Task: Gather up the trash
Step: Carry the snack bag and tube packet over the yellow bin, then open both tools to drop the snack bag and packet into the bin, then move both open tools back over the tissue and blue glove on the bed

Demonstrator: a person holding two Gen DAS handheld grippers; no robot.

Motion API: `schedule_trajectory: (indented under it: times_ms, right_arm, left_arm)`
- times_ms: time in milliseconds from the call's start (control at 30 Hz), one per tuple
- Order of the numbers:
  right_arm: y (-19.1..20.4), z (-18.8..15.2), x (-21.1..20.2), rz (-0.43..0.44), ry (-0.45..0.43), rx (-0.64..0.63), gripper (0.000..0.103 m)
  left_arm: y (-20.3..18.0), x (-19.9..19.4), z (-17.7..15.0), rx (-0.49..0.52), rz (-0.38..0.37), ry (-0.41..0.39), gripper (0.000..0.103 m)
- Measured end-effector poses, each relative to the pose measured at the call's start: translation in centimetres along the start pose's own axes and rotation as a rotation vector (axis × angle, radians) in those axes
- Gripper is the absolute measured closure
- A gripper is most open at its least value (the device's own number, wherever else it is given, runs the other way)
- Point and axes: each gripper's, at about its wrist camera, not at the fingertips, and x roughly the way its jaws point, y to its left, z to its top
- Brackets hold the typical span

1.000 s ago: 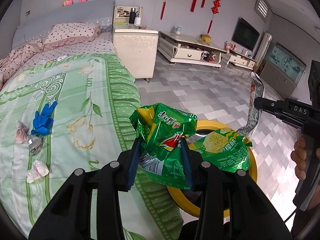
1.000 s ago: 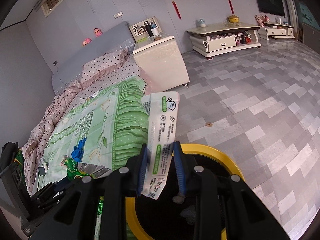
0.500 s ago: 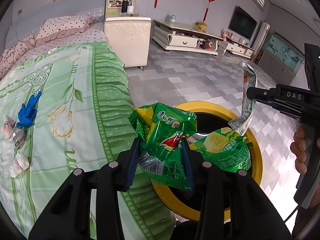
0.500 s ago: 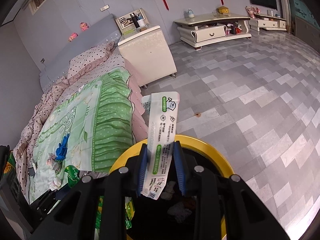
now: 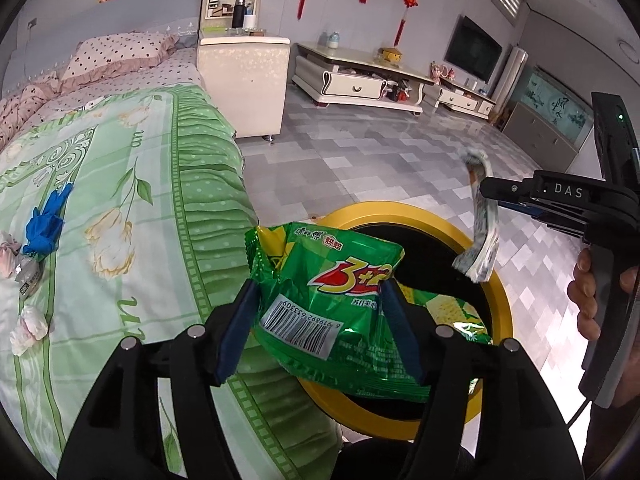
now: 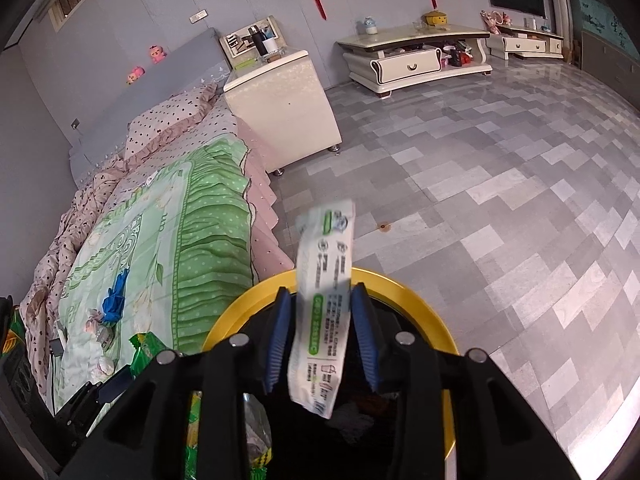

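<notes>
Item: left gripper (image 5: 320,332). Jaws just spread, pads standing off the green snack packet (image 5: 332,312); packet loose between them, slumped over the near-left rim of the yellow-rimmed bin (image 5: 502,312).

Item: right gripper (image 6: 322,340). Jaws just parted a little, gaps showing on both sides of the white paper wrapper (image 6: 324,312); wrapper blurred, apparently slipping down into the bin's dark mouth.

Step judged: release into bin.

Handling notes: both tools best kept over the opening until each piece dropped clear. Packet partly outside the rim on the bed (image 5: 120,208) side, so likely to need a nudge rightward.

Outstanding: blue glove (image 5: 46,224) and crumpled tissues (image 5: 28,324), far left on the bed.
</notes>
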Motion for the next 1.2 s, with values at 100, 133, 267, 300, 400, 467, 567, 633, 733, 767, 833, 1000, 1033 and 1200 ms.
schedule_trajectory:
  times_ms: [100,133,267,300,400,467,567,633,733,767,833,1000,1033,1200]
  right_arm:
    - [0.1,-0.2,0.0,-0.001,0.006,0.008,0.061]
    - [0.1,-0.2,0.0,-0.002,0.009,0.009,0.059]
    - [0.3,-0.4,0.0,0.003,0.017,0.018,0.052]
    - [0.2,-0.3,0.0,0.003,0.016,0.017,0.051]
    - [0.5,-0.3,-0.1,0.005,0.015,0.013,0.047]
    - [1.1,-0.3,-0.2,0.006,0.015,0.006,0.046]
    - [2.1,-0.3,-0.3,0.012,0.015,-0.010,0.044]
    - [2.8,-0.3,-0.4,0.016,0.016,-0.021,0.043]
    - [4.2,-0.3,-0.4,0.024,0.019,-0.035,0.039]
    - [4.7,-0.3,-0.4,0.027,0.019,-0.040,0.039]
    - [5.6,-0.3,-0.2,0.034,0.024,-0.051,0.039]
    - [8.7,-0.4,0.6,0.074,0.037,-0.092,0.038]
    - [9.5,-0.4,0.8,0.085,0.038,-0.103,0.038]
    - [13.7,-0.4,2.0,0.136,0.055,-0.153,0.038]
  left_arm:
    - [0.7,-0.4,0.0,-0.011,0.003,-0.008,0.031]
    - [0.9,-0.6,0.0,-0.017,0.004,-0.011,0.029]
    - [1.9,-1.4,-0.1,-0.023,0.024,-0.028,0.022]
    - [2.2,-1.7,-0.1,-0.025,0.032,-0.035,0.020]
    - [3.2,-2.6,0.0,-0.041,0.044,-0.048,0.019]
    - [4.1,-3.0,0.1,-0.052,0.053,-0.055,0.018]
    - [5.1,-3.7,0.0,-0.060,0.067,-0.064,0.016]
    - [6.0,-4.2,-0.1,-0.064,0.081,-0.071,0.015]
    - [7.4,-5.0,-0.1,-0.073,0.100,-0.081,0.014]
    - [7.9,-5.2,-0.1,-0.077,0.104,-0.083,0.014]
    - [9.2,-5.7,-0.2,-0.086,0.121,-0.091,0.014]
    - [12.7,-6.9,-0.8,-0.123,0.163,-0.099,0.014]
    - [13.5,-7.1,-0.9,-0.132,0.173,-0.099,0.014]
    - [17.3,-8.4,-1.8,-0.176,0.212,-0.103,0.014]
